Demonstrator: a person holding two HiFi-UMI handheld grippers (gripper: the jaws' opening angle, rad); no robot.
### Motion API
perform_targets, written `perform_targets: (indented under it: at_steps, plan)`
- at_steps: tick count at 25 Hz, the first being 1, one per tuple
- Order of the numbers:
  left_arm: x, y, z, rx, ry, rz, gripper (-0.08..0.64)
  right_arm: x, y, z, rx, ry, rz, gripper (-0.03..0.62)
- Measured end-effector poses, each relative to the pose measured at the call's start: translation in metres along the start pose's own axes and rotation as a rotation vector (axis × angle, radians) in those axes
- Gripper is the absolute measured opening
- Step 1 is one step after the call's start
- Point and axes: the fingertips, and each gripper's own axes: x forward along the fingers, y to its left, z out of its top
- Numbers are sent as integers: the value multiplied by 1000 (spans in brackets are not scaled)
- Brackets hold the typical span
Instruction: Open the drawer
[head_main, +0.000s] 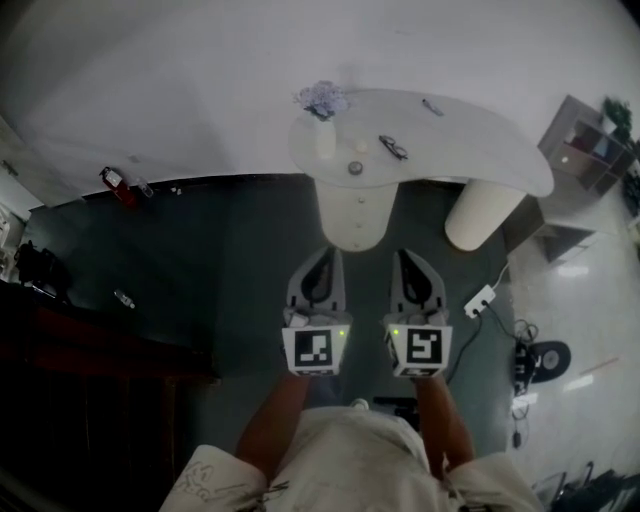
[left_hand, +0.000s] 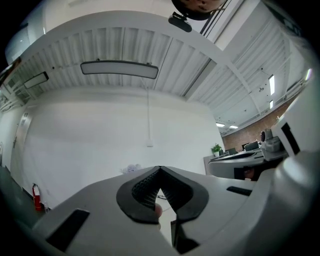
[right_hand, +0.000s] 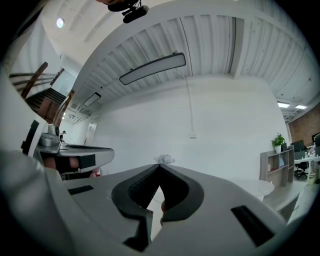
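Left gripper (head_main: 328, 255) and right gripper (head_main: 406, 256) sit side by side at frame centre. Both jaws are closed tip to tip and hold nothing. Closed drawer (head_main: 356, 210) is in the white desk (head_main: 480, 150) pedestal, just above them.

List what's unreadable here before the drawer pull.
- Drawers in desk pedestal: head view, too small to make out fronts or handles.
- Same pedestal, gripper views: blocked by left hand-held gripper, right hand-held gripper.
- Round object on desktop: head view, too small.
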Motion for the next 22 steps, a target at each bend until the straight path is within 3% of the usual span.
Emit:
perform_targets:
  at_steps: [10, 22]
  plan:
    - [95, 82, -27, -40, 31, -35, 2, 124, 6, -8, -2, 41, -45, 5]
    - [166, 144, -56, -75, 34, -63, 2, 213, 5, -29, -5, 88, -109, 5]
